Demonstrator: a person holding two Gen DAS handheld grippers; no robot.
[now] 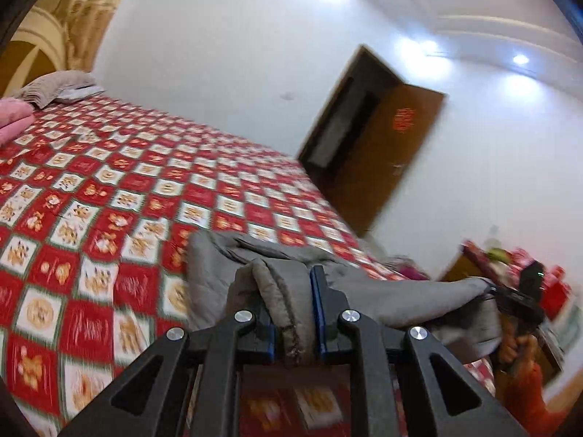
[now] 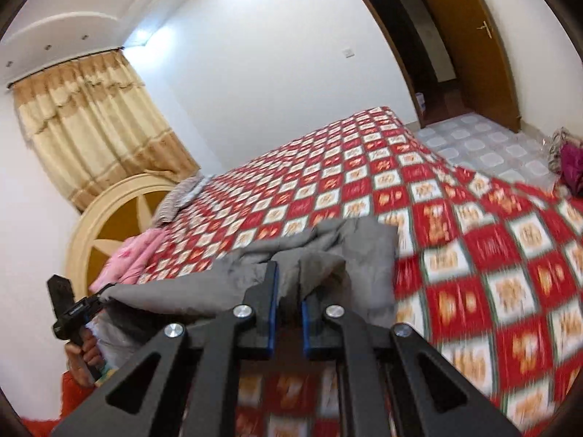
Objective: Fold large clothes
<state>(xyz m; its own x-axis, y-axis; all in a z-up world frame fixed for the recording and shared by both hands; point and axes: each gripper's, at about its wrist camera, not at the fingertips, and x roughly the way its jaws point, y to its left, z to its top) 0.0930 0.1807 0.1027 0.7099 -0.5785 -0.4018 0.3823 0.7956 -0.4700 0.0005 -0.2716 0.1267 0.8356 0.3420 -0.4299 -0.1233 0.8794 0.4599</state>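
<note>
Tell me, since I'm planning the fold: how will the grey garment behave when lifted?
Probably floppy: the grey garment sags between the left tool and right tool. Likely thick and fairly light, since it bunches in soft folds between the fingers. It should not slip easily; the cloth looks matte.

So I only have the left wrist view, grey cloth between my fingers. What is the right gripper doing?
Observer: The right gripper is shut on the grey garment too, pinching a bunched fold.
Operator: Is there a window on that side?
Observer: You see only part of it; the right wrist view shows the beige curtain hanging full length from its rail.
Operator: What is on the floor past the bed?
Observer: Pale patterned floor tiles by the open door, with a magenta bundle lying on them.
</note>
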